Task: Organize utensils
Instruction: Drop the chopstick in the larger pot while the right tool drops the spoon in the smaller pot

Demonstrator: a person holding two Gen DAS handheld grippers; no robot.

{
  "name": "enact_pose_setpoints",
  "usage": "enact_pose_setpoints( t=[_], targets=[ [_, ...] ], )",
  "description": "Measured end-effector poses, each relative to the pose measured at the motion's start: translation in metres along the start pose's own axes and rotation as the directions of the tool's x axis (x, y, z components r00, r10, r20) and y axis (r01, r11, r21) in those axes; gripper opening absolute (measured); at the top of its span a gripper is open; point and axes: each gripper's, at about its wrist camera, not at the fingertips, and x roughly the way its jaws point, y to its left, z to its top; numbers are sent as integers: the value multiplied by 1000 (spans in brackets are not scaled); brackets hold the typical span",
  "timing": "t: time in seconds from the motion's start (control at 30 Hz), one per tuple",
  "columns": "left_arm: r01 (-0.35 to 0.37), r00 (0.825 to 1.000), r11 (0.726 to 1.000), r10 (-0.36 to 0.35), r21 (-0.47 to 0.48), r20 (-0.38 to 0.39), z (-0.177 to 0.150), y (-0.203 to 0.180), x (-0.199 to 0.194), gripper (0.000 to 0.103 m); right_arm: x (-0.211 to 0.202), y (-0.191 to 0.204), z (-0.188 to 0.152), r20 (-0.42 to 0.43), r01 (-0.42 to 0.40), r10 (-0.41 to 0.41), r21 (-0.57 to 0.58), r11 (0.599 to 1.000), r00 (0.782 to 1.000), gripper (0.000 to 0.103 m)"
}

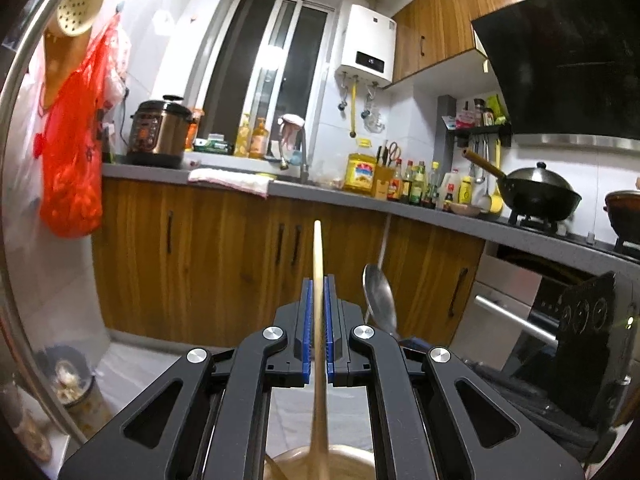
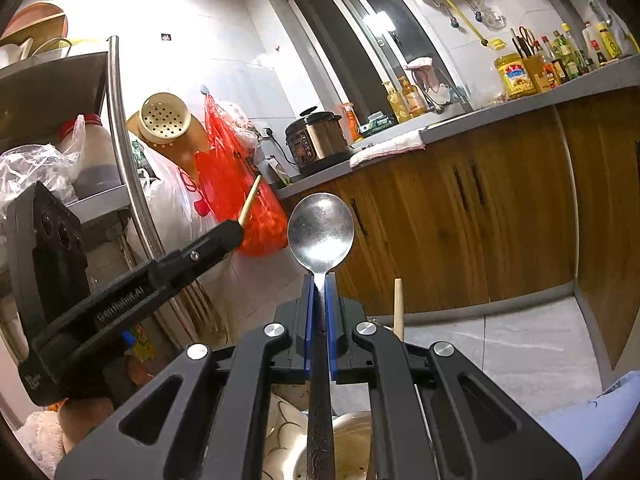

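My left gripper (image 1: 318, 292) is shut on a thin wooden stick (image 1: 317, 252), which points up and away between the blue pads. My right gripper (image 2: 319, 286) is shut on the neck of a metal spoon (image 2: 321, 236), bowl up, dark patterned handle running down below. The spoon also shows in the left wrist view (image 1: 379, 300), just right of my left gripper. In the right wrist view the left gripper (image 2: 236, 227) reaches in from the left with the stick's tip (image 2: 251, 200) poking out. A second wooden stick (image 2: 398, 308) stands beside my right gripper. A bowl (image 2: 352, 432) lies below.
Wooden cabinets (image 1: 224, 256) under a grey counter (image 1: 320, 194) run across the kitchen. A metal rack (image 2: 116, 128) with bags and a red bag (image 2: 236, 184) stand at left. A wok (image 1: 536, 196) sits on the stove. A bin (image 1: 72, 384) stands on the floor.
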Motion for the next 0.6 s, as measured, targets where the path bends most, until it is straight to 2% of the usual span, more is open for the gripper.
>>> enact_pose_setpoints(
  t=[0.3,0.47,0.6],
  targets=[
    [2,1000,1000,-1,-8,14,-2,9,-18,6,0,3,-6,23,41,-40,-31,999,999,6],
    [23,999,1000,-23,-10,27,-3,11,-35,14,3,6,-10,39,80,-78,-68,994,996,6],
    [33,999,999,-34,36,32,-6,2,-46,23,2,11,-19,64,136,-128,-139,981,990,6]
  ],
)
